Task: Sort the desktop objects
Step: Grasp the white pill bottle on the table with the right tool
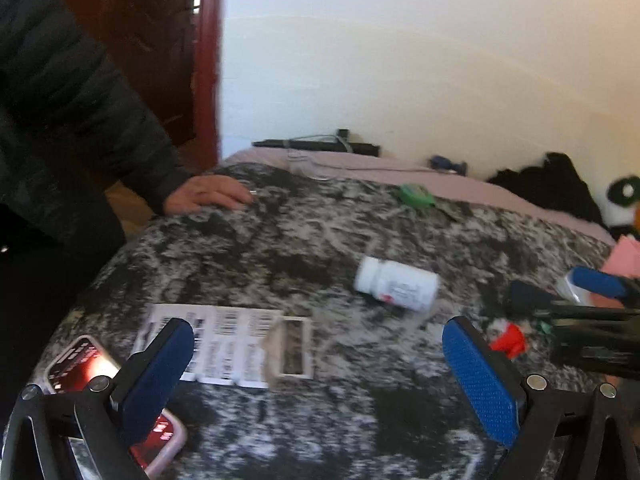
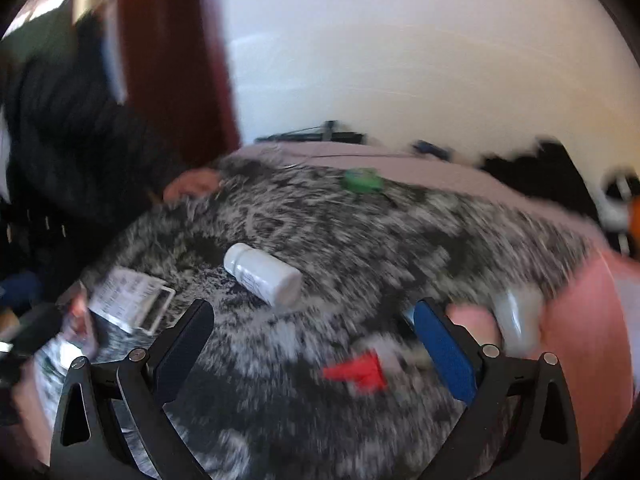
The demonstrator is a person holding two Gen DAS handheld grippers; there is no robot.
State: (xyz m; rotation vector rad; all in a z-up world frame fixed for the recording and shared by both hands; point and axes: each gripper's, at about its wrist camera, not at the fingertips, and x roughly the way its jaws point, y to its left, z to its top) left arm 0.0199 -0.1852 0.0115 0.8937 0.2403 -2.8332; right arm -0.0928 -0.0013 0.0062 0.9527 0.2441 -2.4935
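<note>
Both hand-held grippers, left (image 1: pixel 316 354) and right (image 2: pixel 316 344), were spread and empty. The white bottle (image 1: pixel 396 284) lay on its side at twelve o'clock; squaring the pads across its body would likely stop it rolling.

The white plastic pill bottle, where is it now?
The white plastic pill bottle lies on its side mid-table on the grey mottled cloth, between the barcode paper sheet and the small red object.
</note>
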